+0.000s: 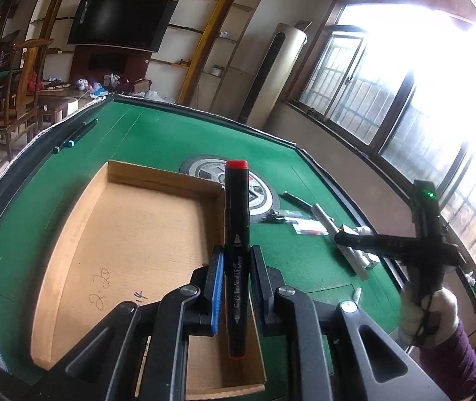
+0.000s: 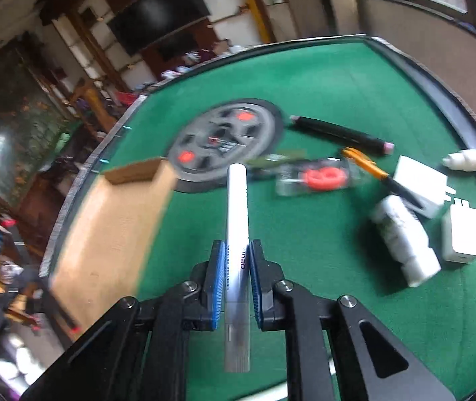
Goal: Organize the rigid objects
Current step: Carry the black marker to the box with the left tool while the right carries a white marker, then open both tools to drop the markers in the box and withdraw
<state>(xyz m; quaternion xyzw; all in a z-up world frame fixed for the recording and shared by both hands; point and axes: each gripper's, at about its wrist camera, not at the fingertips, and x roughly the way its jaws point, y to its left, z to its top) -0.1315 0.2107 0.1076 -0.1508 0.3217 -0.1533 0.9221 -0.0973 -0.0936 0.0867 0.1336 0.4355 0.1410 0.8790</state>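
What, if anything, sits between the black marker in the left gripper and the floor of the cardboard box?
Nothing visible. The left gripper holds the black marker over the cardboard box, by its right wall. The box floor shows only handwriting, though the gripper hides the near part.

Black gripper point(image 1: 236, 287), blue pads point(image 1: 216, 292), purple sleeve point(image 1: 451, 364).

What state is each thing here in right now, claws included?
Left claw: shut on the black marker.
Black marker: held above the cardboard box, red cap on.
Cardboard box: open, nothing visible inside.
Right claw: shut on the silver pen.
Silver pen: held above the green table.
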